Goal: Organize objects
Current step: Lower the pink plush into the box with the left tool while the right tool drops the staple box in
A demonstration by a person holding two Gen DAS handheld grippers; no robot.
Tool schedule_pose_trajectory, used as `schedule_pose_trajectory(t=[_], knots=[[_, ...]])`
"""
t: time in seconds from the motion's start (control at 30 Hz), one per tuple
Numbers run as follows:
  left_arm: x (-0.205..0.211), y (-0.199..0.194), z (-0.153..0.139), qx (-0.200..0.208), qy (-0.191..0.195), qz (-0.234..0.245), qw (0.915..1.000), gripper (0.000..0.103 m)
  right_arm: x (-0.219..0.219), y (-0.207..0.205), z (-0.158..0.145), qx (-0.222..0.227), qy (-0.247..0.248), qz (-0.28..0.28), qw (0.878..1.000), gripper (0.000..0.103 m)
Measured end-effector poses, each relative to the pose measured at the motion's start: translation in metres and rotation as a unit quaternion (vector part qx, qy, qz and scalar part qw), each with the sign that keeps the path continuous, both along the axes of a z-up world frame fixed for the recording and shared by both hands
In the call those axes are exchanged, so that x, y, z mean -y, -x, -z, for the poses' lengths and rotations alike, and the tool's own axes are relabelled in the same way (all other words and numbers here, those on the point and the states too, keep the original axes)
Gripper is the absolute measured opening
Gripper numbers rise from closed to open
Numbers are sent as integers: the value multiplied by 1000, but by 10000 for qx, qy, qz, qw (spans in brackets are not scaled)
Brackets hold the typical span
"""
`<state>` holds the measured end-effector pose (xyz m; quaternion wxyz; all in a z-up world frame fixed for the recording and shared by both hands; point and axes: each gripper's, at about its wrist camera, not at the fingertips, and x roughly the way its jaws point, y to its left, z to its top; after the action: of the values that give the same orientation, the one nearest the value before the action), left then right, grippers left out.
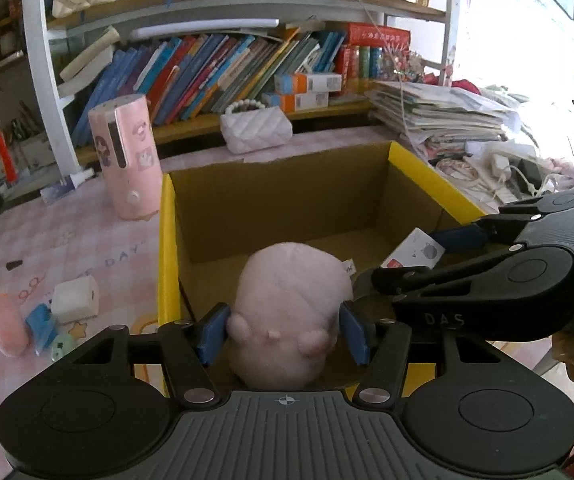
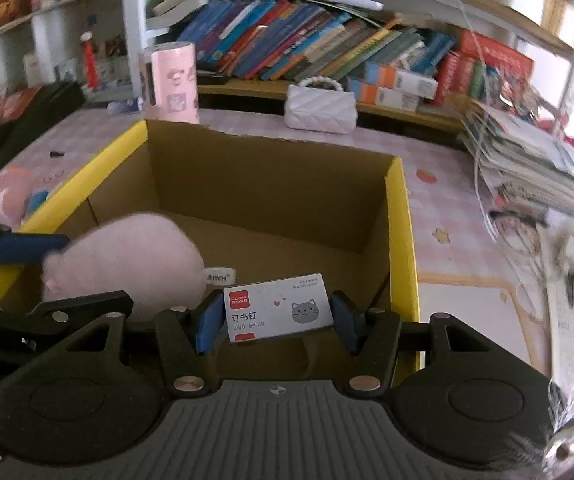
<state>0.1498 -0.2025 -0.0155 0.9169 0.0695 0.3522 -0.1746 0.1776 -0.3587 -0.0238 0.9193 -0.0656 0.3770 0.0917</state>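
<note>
A yellow-rimmed cardboard box [image 1: 167,240] [image 2: 401,216] stands open on the pink checked table. My left gripper [image 1: 285,334] is shut on a pink plush toy [image 1: 291,312], held over the box's near left part; the toy also shows in the right wrist view [image 2: 135,260]. My right gripper [image 2: 277,322] is shut on a small white staples box with a grey cat drawing [image 2: 279,310], held over the box's near right part. The staples box also shows in the left wrist view [image 1: 417,252], between the right gripper's fingers [image 1: 459,238].
A pink cylinder [image 1: 127,160] stands left of the box. A white quilted purse [image 1: 257,130] sits behind it. A small pink toy [image 1: 1,330], white cube [image 1: 77,298] and blue pieces [image 1: 41,326] lie at left. Stacked papers [image 1: 439,116], cables and bookshelves surround.
</note>
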Motion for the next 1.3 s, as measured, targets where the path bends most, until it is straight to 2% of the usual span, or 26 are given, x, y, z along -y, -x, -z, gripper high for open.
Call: schedule_pose_trajectory(t=[0.23, 0.33, 0.43, 0.47, 0.5, 0.87, 1.17, 1.3], knots=[[2, 1, 2, 35, -44, -71, 10000, 58, -8, -5, 6, -15, 422, -232, 9988, 55], [1, 3, 1, 94, -39, -132, 9999, 62, -9, -6, 9, 2, 513, -255, 9984, 55], [-3, 6, -3, 180, 72, -204, 9996, 71, -8, -6, 8, -1, 458, -214, 9987, 55], [-5, 9, -5, 247, 116, -230, 9994, 78, -7, -5, 7, 0, 403, -178, 9990, 55], [-6, 11, -8, 319, 139, -271, 9990, 82, -5, -5, 7, 4, 325, -116, 9994, 55], [-27, 44, -34, 1002, 690, -510, 9913, 87, 3, 30, -22, 582, -185, 689, 9958, 59], [-42, 68, -34, 995, 840, -422, 9906, 88, 2, 79, -31, 917, -427, 1564, 9825, 60], [-53, 81, -29, 902, 801, -372, 9920, 88, -4, 98, -29, 880, -461, 1813, 9784, 62]])
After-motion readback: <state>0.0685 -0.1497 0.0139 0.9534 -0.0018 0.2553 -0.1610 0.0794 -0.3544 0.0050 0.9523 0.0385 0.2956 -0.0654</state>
